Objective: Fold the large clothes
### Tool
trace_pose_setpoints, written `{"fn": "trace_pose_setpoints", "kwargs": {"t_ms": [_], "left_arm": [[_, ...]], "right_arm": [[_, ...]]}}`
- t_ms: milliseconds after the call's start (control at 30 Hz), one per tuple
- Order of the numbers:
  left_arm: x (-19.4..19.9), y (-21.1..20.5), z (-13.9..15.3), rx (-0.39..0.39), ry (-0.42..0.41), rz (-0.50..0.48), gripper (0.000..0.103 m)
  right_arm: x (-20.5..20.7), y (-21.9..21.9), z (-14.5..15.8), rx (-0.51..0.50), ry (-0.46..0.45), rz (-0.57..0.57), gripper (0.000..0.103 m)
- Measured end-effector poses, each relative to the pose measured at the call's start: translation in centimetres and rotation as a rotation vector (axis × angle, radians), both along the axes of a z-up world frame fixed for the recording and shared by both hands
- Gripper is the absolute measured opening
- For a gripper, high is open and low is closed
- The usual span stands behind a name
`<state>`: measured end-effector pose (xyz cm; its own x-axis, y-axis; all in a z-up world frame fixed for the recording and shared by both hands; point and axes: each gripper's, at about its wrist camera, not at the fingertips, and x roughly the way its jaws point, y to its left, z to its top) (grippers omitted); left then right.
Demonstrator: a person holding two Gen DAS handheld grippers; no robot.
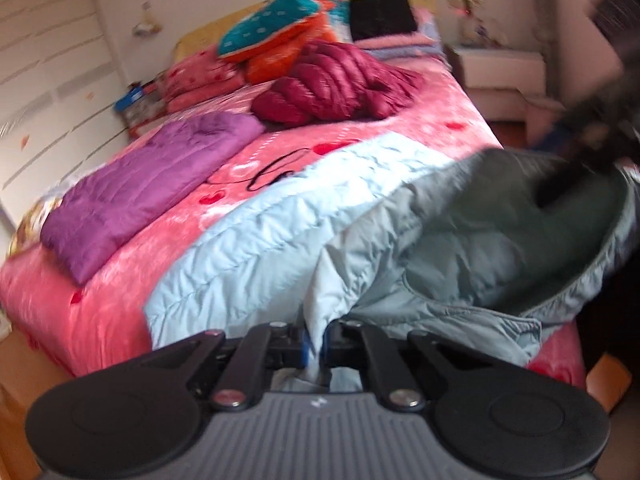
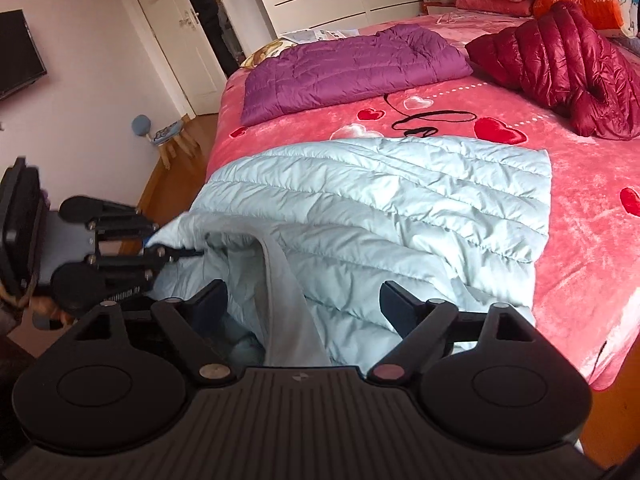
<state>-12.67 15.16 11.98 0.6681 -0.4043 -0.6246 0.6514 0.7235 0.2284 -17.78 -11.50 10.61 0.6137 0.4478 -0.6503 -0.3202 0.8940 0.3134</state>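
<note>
The pale blue down jacket (image 2: 380,200) lies across the bed's (image 2: 580,240) near edge, the left gripper (image 1: 316,344) pinching its near edge while the right gripper (image 2: 304,300) hangs wide open, empty, directly over it

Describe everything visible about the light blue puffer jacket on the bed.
The light blue puffer jacket is quilted in horizontal channels, with a thin, slightly shiny shell that looks like nylon and a greyer lining showing where the near part is turned open. It lies spread flat on the pink blanket, its near edge bunched at the bed's edge. The left gripper is shut on a fold of it; the right gripper hangs open over it.
</note>
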Motion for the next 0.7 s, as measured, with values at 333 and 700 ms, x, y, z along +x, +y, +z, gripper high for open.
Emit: {"fn": "trace_pose_setpoints", "kwargs": {"t_ms": [333,700], "left_arm": [[1.9,0.9,2.8,-0.112,0.012,0.111,0.003],[-1.3,2.3,13.9,-0.286,-0.201,0.066,0.003]], "right_arm": [[-5.3,0.4,-1.3,-0.310,-0.031,0.005,0.068],[-6.3,-2.5,8.4,-0.284,-0.420,-0.375,0.010]]}}
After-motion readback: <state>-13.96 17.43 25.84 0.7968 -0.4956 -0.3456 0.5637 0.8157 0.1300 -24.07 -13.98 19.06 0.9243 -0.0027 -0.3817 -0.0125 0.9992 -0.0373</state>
